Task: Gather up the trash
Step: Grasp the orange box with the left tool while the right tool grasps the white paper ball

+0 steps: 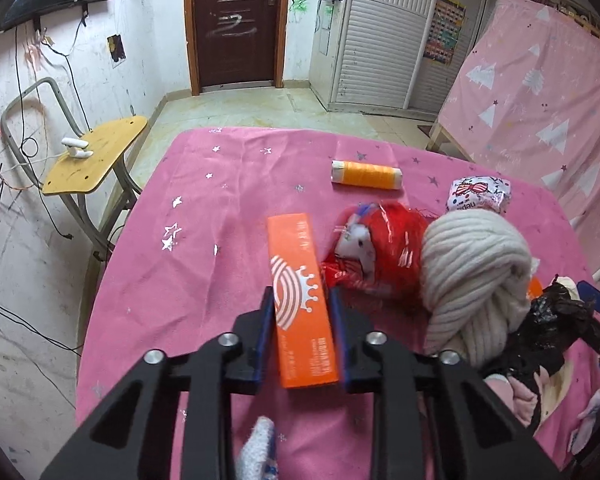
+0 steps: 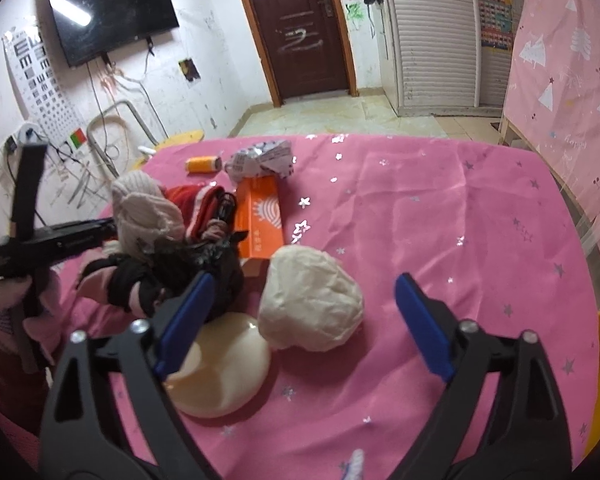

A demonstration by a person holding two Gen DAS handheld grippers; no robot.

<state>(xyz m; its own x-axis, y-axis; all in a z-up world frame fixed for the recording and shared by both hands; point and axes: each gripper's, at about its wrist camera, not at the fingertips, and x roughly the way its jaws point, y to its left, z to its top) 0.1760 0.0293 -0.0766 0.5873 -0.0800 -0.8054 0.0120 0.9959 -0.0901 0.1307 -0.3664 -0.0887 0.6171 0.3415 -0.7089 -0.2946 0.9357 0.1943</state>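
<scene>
Left gripper (image 1: 300, 308) jaws clamp orange box (image 1: 300, 300) above pink table (image 1: 220, 216), beside red wrapper (image 1: 380, 248). Right gripper (image 2: 300, 312) jaws wide; crumpled white tissue (image 2: 312, 300) lies between them, mid-table.

Both wrist views (low, close) face the door (image 1: 236, 24), sharing the pink table (image 2: 440, 220).

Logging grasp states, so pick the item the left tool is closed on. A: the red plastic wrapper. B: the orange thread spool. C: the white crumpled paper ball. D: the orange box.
D: in the left wrist view the left tool has both blue fingers pressed against the sides of the orange box, while the right tool stands open.
</scene>
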